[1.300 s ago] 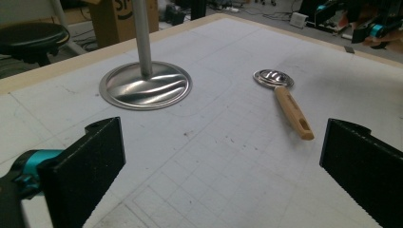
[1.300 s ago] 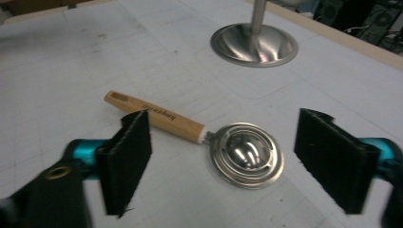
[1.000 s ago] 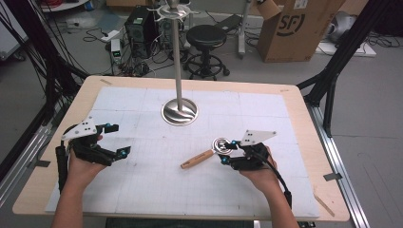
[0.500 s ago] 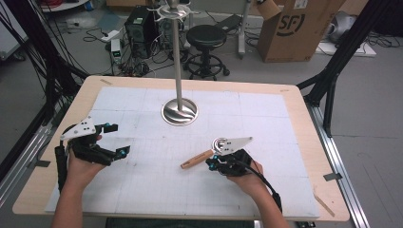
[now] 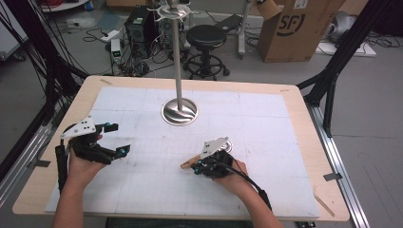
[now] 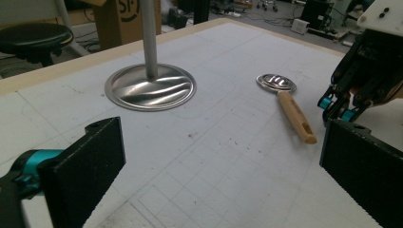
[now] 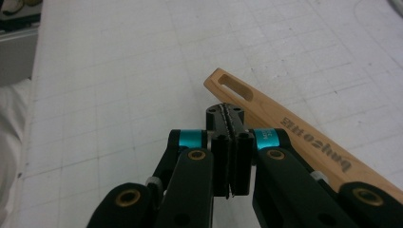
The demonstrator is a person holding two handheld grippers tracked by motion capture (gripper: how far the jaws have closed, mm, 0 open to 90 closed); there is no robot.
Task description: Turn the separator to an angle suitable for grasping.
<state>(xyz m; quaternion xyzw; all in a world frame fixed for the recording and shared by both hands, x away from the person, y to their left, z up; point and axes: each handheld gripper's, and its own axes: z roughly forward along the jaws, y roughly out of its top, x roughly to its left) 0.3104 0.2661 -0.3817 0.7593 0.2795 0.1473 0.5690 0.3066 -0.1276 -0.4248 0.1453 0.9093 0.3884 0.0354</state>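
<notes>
A utensil with a light wooden handle [image 5: 188,164] and a round metal head [image 6: 275,82] lies flat on the white mat right of centre. In the right gripper view, the slotted end of the handle [image 7: 285,123] runs just beside and under the jaws. My right gripper [image 7: 226,115] is shut, jaws pressed together with nothing between them, its tip [image 5: 197,168] hovering at the handle's free end. My left gripper [image 5: 119,138] is held at the mat's left side, open and empty [image 6: 223,171], facing the utensil and the right gripper [image 6: 338,105].
A metal stand with a round shiny base [image 5: 179,113] and a tall pole rises at the mat's middle back. The white gridded mat [image 5: 142,190] covers a wooden table [image 5: 304,102]. Beyond the far edge are a stool, a cardboard box and cables.
My right gripper has moved left along the utensil, from beside its metal head to the free end of the wooden handle. The left gripper has stayed in place.
</notes>
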